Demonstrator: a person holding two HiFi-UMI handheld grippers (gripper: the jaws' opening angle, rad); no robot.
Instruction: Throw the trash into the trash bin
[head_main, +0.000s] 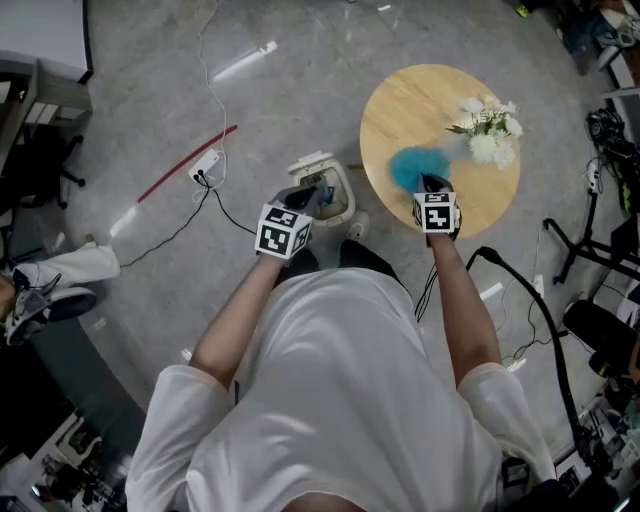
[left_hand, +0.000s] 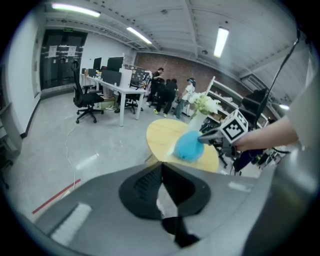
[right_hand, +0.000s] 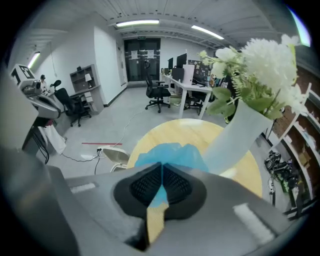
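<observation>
Clamping the crumpled blue trash (head_main: 408, 168) between its jaw tips, the right gripper (head_main: 433, 184) hangs above the round table (head_main: 400, 110), at its near edge.

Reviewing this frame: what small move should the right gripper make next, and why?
Probably swing the right gripper left, off the round wooden table, toward the white trash bin: its fingers are shut on the crumpled blue trash, not yet above the bin.

- Trash (head_main: 408, 168): bright blue.
- Trash bin (head_main: 346, 192): off-white.
- Round table (head_main: 400, 110): pale wood grain.
- Flowers (head_main: 492, 138): white, with green leaves.
- Floor (head_main: 150, 90): mottled grey, crossed by a red tape strip (head_main: 186, 163).
- Person's shirt (head_main: 340, 400): white.
</observation>
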